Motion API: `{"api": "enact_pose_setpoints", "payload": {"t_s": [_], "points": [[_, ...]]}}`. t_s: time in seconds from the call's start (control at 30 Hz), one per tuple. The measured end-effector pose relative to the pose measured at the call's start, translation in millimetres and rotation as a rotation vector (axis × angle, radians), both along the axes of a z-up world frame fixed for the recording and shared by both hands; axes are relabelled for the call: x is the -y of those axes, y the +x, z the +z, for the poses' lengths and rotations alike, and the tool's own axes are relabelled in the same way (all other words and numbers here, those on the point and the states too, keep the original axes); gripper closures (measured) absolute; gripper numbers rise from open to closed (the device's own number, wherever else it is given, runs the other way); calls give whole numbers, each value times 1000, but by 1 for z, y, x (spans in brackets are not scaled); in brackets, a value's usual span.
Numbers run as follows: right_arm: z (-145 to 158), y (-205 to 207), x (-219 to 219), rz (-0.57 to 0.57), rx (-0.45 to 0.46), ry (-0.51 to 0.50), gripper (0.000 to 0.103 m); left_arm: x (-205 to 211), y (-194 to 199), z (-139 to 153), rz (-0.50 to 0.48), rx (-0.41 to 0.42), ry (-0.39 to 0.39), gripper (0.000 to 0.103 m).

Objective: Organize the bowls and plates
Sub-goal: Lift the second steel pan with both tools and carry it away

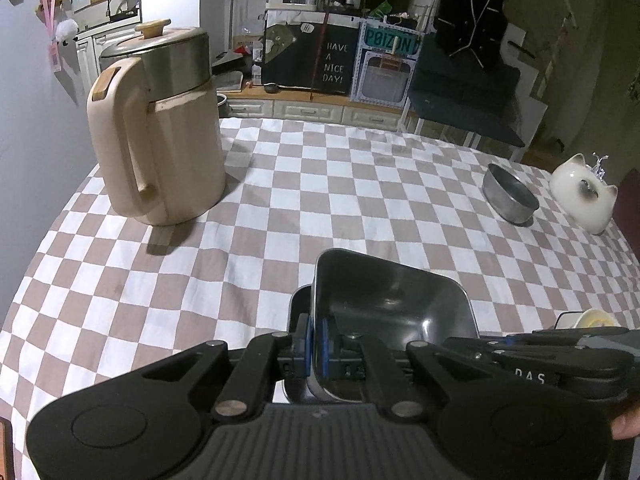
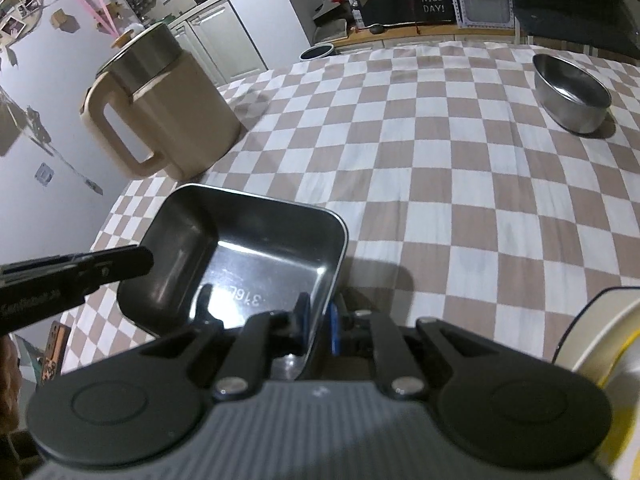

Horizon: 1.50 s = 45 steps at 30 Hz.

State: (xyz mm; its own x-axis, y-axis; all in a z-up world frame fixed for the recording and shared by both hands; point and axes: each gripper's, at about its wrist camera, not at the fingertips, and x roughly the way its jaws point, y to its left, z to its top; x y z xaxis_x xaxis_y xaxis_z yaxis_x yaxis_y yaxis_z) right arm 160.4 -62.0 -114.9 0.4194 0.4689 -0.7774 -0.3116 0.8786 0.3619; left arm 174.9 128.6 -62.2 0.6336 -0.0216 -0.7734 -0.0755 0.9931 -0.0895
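Observation:
A rectangular steel tray [image 1: 400, 300] sits low over the checked tablecloth [image 1: 320, 200], tilted a little. My left gripper [image 1: 316, 332] is shut on its left wall, blue pads on either side of the rim. In the right wrist view my right gripper [image 2: 319, 326] is shut on the right wall of the same tray [image 2: 248, 248]. The left gripper [image 2: 136, 260] reaches in from the left there. A second dark rim [image 1: 298, 308] shows under the tray's left side. A round steel bowl [image 1: 510, 194] [image 2: 572, 92] stands apart at the far right.
A tall beige kettle [image 1: 160, 140] [image 2: 160, 112] stands at the far left of the table. A white cat-shaped ornament [image 1: 582, 192] sits right of the bowl. A pale dish with a yellow rim [image 2: 600, 332] lies close on the right. Cupboards and shelves stand beyond the table.

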Motion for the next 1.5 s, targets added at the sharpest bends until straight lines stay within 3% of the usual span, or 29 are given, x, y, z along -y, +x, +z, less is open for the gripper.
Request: {"api": "enact_pose_setpoints", "payload": {"t_s": [0.63, 1.07, 1.3, 1.43, 1.5], "points": [[-2, 1, -6, 31, 3, -11, 84, 4, 18, -29, -23, -116, 116, 97], [-5, 3, -1, 35, -53, -28, 82, 0, 21, -34, -19, -150, 94, 93], [-4, 2, -1, 26, -59, -25, 81, 1, 18, -32, -34, -163, 79, 84], [-4, 1, -3, 24, -60, -27, 77, 0, 15, -31, -33, -166, 73, 83], [-4, 0, -3, 26, -59, -30, 72, -1, 13, -30, -28, -167, 69, 77]]}}
